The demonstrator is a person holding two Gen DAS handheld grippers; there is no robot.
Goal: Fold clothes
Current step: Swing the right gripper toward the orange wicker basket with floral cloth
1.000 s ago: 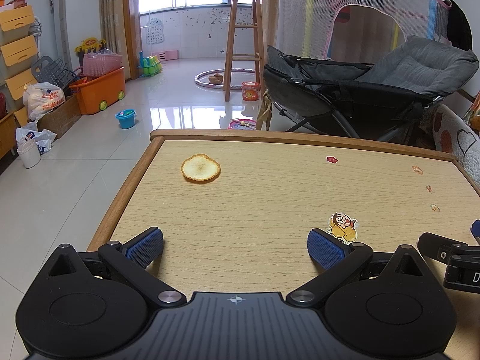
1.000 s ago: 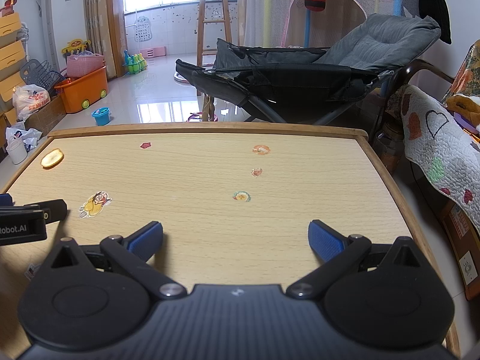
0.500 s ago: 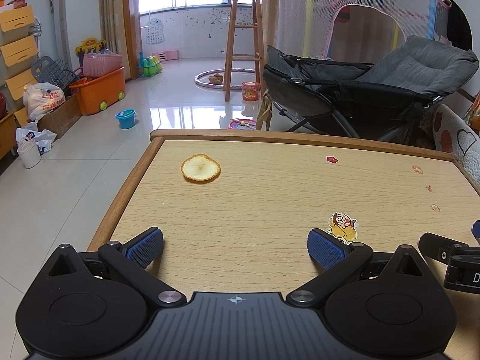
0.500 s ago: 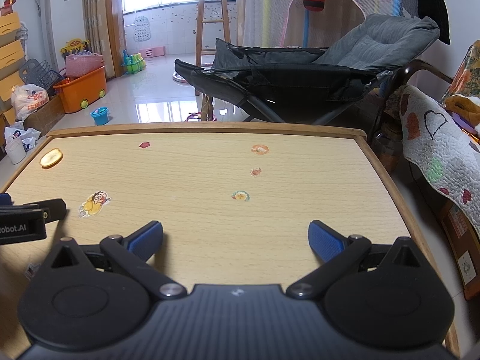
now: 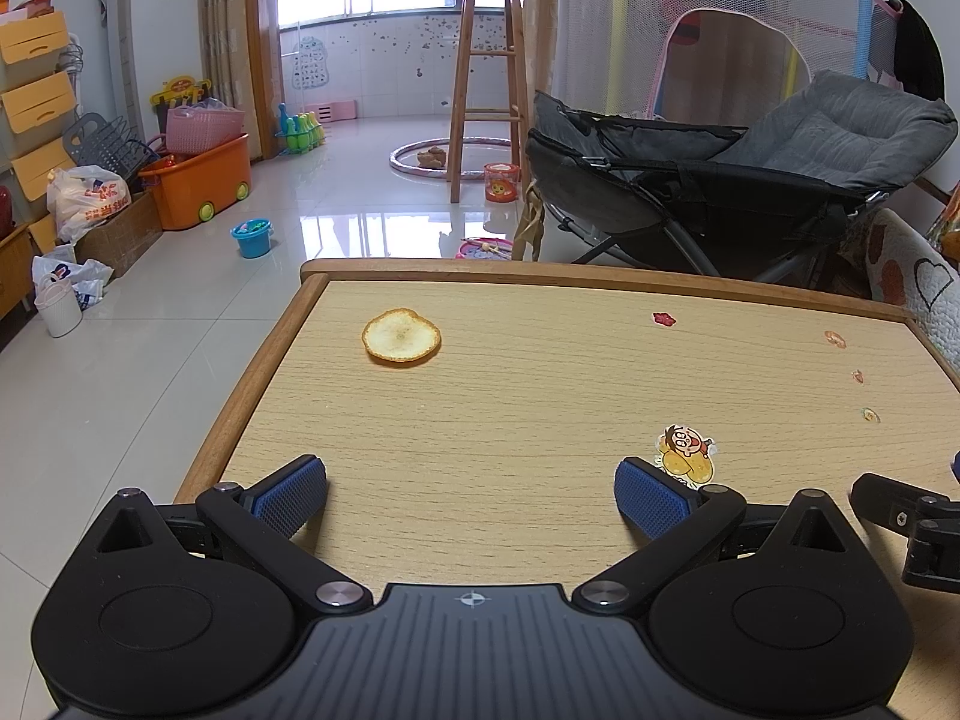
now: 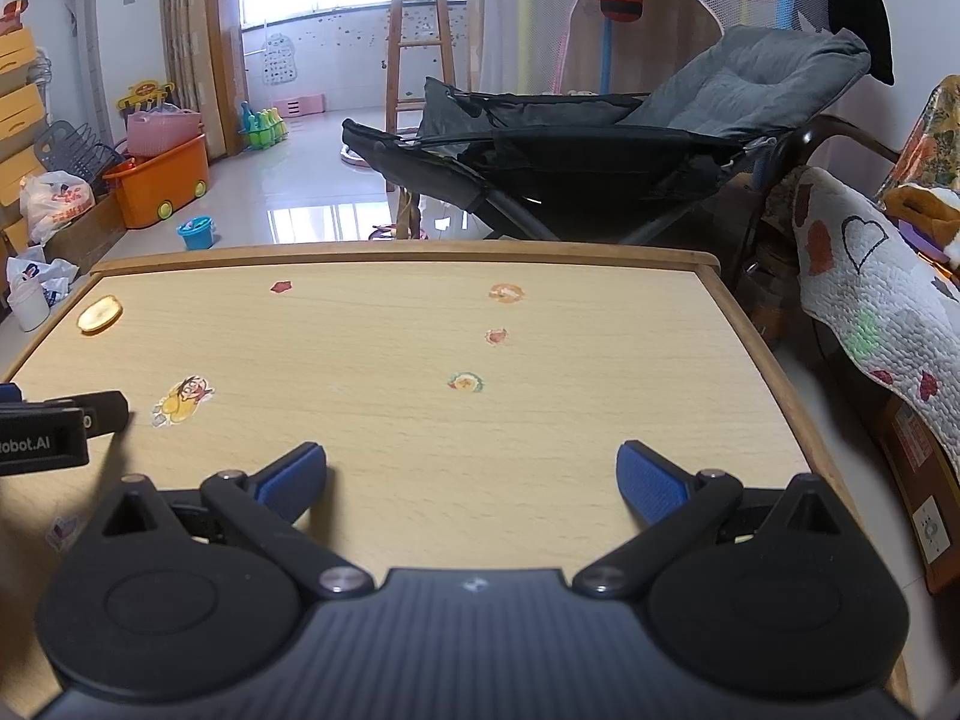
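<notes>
**Two grippers ready, no garment on the desk**

Two grippers are held low over the near edge of the desk (image 5: 540, 396), side by side. The left gripper (image 5: 471, 495) is seen with its jaws spread wide and nothing between the blue pads (image 5: 651, 495); the right gripper (image 6: 471, 480) is likewise wide and empty. From the left wrist view, part of the right gripper is seen at the right edge, near but apart.

No clothes to be folded can be found on the desk in either view. Only an orange peel (image 5: 401, 336) at the far left, a cartoon sticker (image 5: 686, 452) near the left gripper's right pad, and a few small stickers (image 6: 465, 383) toward the far right are carried by the wood. Hanging garments are glimpsed far off by the window, too small to be judged.

The step in hand is judged to be waiting for, or fetching, a garment. It would best be done with the jaws kept wide and the grippers kept apart, so that cloth can be laid flat between them. The peel would ideally be cleared first, lest it be caught under the fabric. Once cloth is spread, opposite corners should be pinched shallowly and lifted evenly.
</notes>
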